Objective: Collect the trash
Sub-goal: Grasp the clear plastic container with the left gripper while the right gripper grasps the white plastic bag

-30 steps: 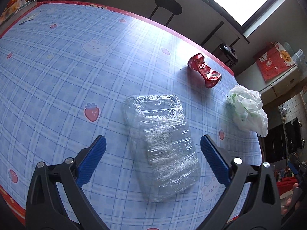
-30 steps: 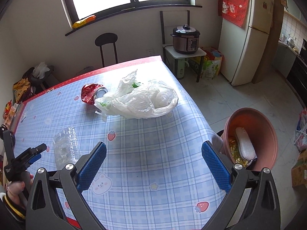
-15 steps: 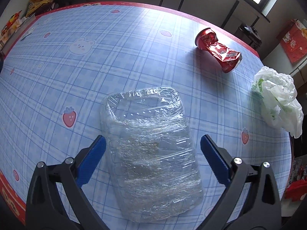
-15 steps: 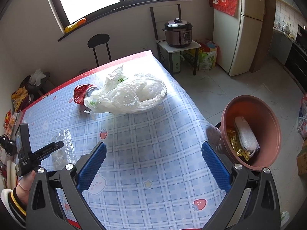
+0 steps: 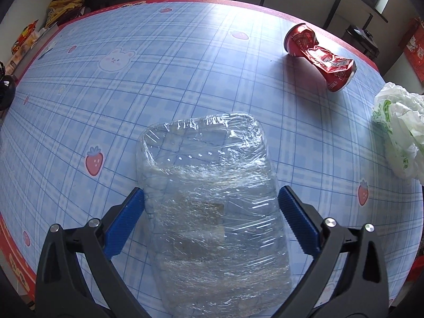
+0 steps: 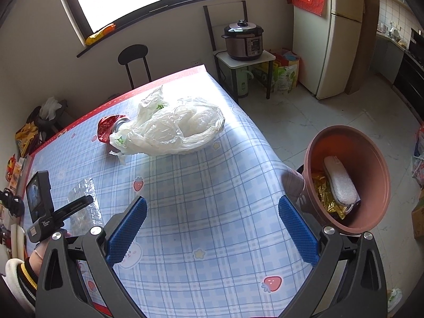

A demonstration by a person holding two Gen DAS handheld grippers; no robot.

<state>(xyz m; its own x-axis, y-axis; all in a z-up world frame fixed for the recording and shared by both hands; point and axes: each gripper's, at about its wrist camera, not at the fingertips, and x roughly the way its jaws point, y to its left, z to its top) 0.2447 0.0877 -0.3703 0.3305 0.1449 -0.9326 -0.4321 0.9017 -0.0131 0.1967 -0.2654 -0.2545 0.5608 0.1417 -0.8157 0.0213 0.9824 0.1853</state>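
The left gripper [image 5: 210, 217], black-framed with ribbed blue pads, hangs low over the table with its jaws spread wide, one pad on each side of a clear plastic tray wrapped in crinkled cling film [image 5: 212, 201]; the pads sit just beside the tray's long edges, and whether they touch it cannot be told. The tray lies flat on the blue checked tablecloth with strawberry and bear prints and a red border [image 5: 159, 66]. Farther off on the cloth, toward the right, lies a crushed red drink can [image 5: 320, 57] on its side, and near it at the right edge a crumpled white plastic bag with green print [image 5: 397, 137]. The right gripper [image 6: 212, 221], of the same build, is held above the near end of the table with its jaws wide apart and nothing between them. From its view the wrapped tray shows at the left, under the left gripper held in a hand with a striped cuff [image 6: 35, 257]. Just off the table's right edge stands a round terracotta-coloured plastic bin [image 6: 376, 159], open-topped, holding a white foam piece and a gold wrapper. Beyond, a black round-seated stool [image 6: 132, 53] stands against the wall under the window.
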